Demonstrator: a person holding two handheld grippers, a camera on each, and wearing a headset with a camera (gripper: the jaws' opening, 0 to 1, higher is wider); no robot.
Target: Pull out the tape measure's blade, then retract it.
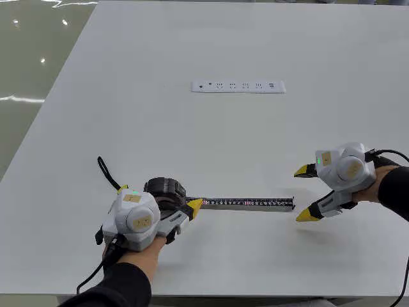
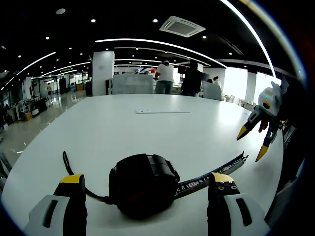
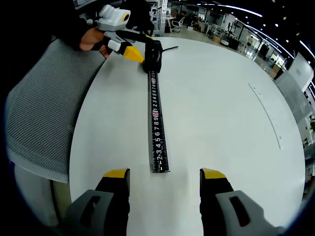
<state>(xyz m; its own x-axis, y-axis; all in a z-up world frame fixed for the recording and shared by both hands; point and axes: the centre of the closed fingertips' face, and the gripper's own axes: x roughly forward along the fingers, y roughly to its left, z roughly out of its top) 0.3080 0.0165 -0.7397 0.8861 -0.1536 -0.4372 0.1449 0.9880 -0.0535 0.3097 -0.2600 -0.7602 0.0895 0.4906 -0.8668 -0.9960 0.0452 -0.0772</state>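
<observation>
Tape measure [image 2: 142,184] sits inside parted left tool [image 1: 158,197]; right tool [image 1: 303,194] agape.

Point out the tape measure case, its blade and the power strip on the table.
tape measure case [image 2: 142,184], left gripper view, middle of its black housing.
blade [image 3: 158,147], right gripper view, numbered face near its free end.
power strip [image 1: 238,86], head view, centre of its white top.
</observation>
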